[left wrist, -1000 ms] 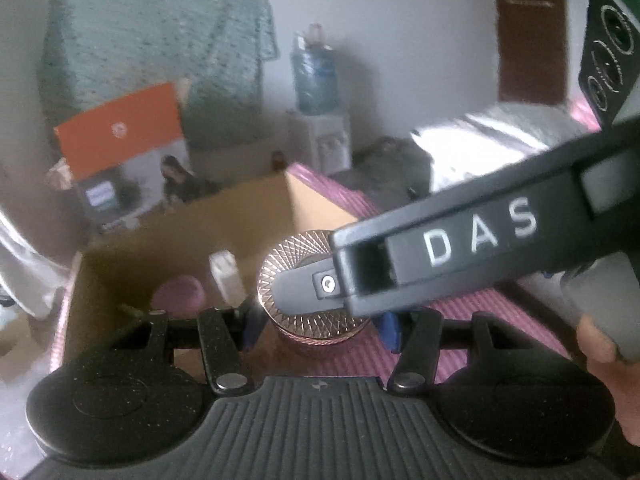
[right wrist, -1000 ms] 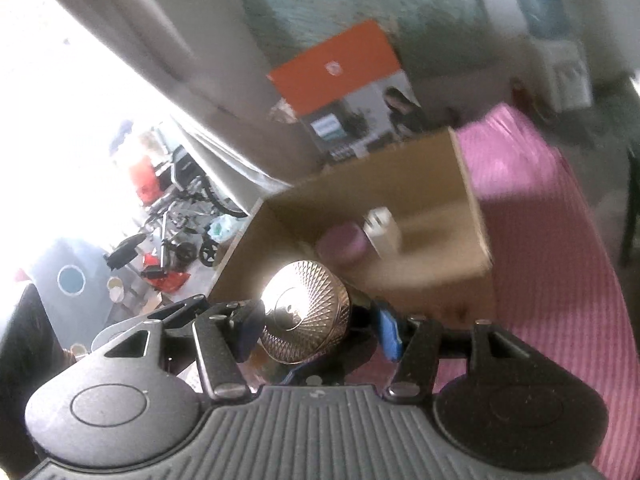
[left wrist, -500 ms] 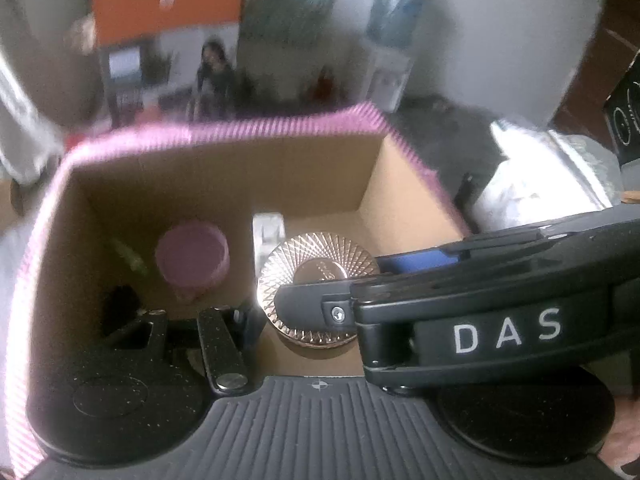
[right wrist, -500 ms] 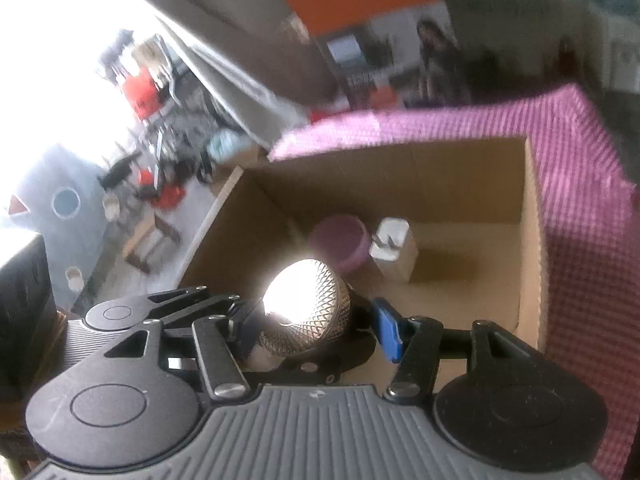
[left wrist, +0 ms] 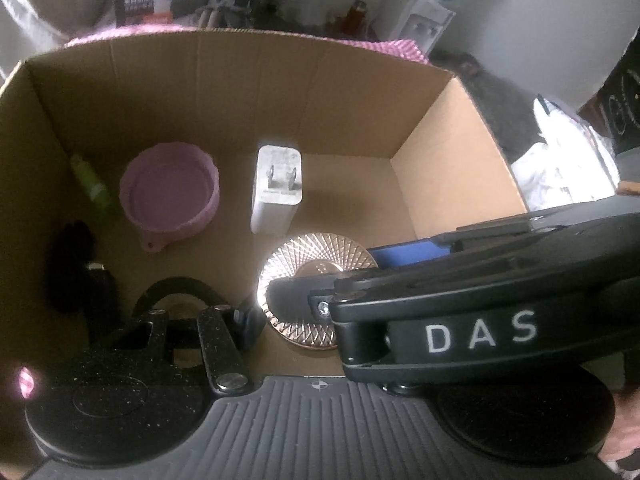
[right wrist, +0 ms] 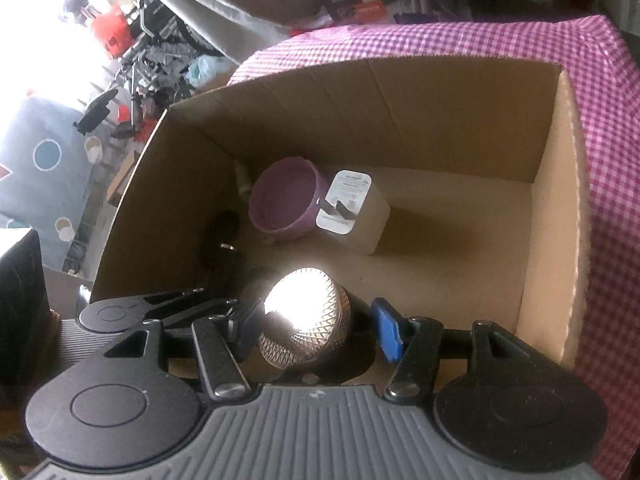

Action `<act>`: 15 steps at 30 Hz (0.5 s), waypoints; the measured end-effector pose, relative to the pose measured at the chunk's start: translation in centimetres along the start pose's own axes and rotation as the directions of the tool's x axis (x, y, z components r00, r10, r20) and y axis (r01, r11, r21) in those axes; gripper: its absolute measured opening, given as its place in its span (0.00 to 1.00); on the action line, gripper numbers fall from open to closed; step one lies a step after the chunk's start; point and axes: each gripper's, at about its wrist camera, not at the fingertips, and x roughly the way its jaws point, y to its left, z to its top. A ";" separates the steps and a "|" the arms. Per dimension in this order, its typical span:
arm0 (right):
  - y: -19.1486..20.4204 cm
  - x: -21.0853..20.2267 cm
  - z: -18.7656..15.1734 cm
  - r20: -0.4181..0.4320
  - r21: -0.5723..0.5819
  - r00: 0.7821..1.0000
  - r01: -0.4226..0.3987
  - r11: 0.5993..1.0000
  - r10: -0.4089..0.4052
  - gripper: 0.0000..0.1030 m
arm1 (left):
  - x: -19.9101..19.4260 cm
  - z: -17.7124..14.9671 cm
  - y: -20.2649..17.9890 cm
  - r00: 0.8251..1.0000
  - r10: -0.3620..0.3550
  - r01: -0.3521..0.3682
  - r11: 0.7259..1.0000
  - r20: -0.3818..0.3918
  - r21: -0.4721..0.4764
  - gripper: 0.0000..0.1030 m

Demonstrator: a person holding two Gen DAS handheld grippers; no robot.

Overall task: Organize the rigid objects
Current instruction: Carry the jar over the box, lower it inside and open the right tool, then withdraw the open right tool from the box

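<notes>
A shiny copper-coloured round tin (right wrist: 304,328) with a faceted lid sits between the fingers of my right gripper (right wrist: 316,330), low inside the cardboard box (right wrist: 556,208). The right jaws stand a little apart from its sides. In the left wrist view the tin (left wrist: 316,256) lies below the right gripper's black body (left wrist: 460,312), which crosses in front. My left gripper (left wrist: 280,320) hovers over the box; only its left finger (left wrist: 250,326) shows, the right one is hidden.
In the box lie a purple bowl (left wrist: 172,196), a white plug charger (left wrist: 278,188), a green tube (left wrist: 92,186) and a black item (left wrist: 76,276). The box stands on a pink checked cloth (right wrist: 600,80). A black speaker (left wrist: 624,108) is at right.
Both grippers have moved forward and down over the box, from outside it to inside. The tin went with the right gripper, whose jaws now look slightly wider.
</notes>
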 end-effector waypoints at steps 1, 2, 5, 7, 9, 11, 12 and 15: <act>-0.2 0.1 0.1 -0.005 -0.001 1.000 0.001 1.000 -0.001 0.61 | 0.1 0.1 0.2 1.000 -0.005 0.004 1.000 -0.004 -0.005 0.54; -0.1 0.2 0.1 -0.009 -0.005 1.000 0.006 1.000 -0.007 0.60 | 0.0 0.1 0.3 1.000 -0.009 0.009 1.000 -0.005 -0.007 0.55; 0.1 0.5 0.1 -0.018 -0.022 1.000 0.022 1.000 -0.022 0.61 | -0.1 -0.1 0.4 1.000 -0.018 0.018 1.000 -0.017 -0.017 0.56; 0.2 0.5 0.1 -0.015 -0.027 1.000 0.026 0.999 -0.026 0.62 | -0.6 -0.3 0.3 0.999 -0.020 0.020 1.000 0.026 -0.005 0.57; 0.2 0.2 0.1 -0.004 -0.025 1.000 0.026 0.999 -0.026 0.63 | -1.6 -0.6 -0.1 0.996 0.016 -0.019 0.999 0.089 0.038 0.59; 0.3 -0.6 0.0 0.030 -0.032 0.999 0.029 0.999 -0.028 0.64 | -2.4 -1.1 -0.4 0.991 0.029 -0.038 0.997 0.132 0.068 0.64; 0.3 -0.9 0.0 0.048 -0.033 0.999 0.028 0.999 -0.026 0.65 | -3.0 -1.4 -0.5 0.988 0.029 -0.042 0.996 0.153 0.080 0.65; 0.7 -3.4 -1.0 0.143 -0.039 0.990 0.022 0.999 -0.016 0.67 | -4.8 -2.6 -0.7 0.978 0.015 -0.039 0.993 0.207 0.110 0.69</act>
